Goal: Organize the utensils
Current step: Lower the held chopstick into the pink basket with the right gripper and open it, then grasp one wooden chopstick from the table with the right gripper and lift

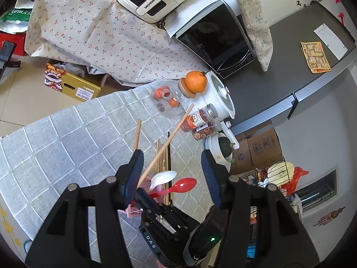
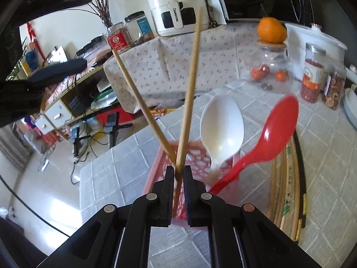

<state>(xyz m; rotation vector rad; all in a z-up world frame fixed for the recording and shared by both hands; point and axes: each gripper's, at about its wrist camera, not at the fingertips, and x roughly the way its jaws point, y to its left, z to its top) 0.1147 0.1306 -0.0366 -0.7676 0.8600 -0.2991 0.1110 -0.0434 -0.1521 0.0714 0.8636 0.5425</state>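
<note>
Right claw (image 2: 178, 174) clamps two chopsticks (image 2: 189, 93); left claw (image 1: 171, 169) hangs apart, empty.

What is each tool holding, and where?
The right tool pinches two wooden chopsticks near their lower ends, above the red basket. The left tool is open, holding nothing.

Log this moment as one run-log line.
right gripper: shut on wooden chopsticks | left gripper: open, empty | over: red plastic basket

Home kitchen: microwave (image 1: 214, 42), air fryer (image 2: 176, 6).
</note>
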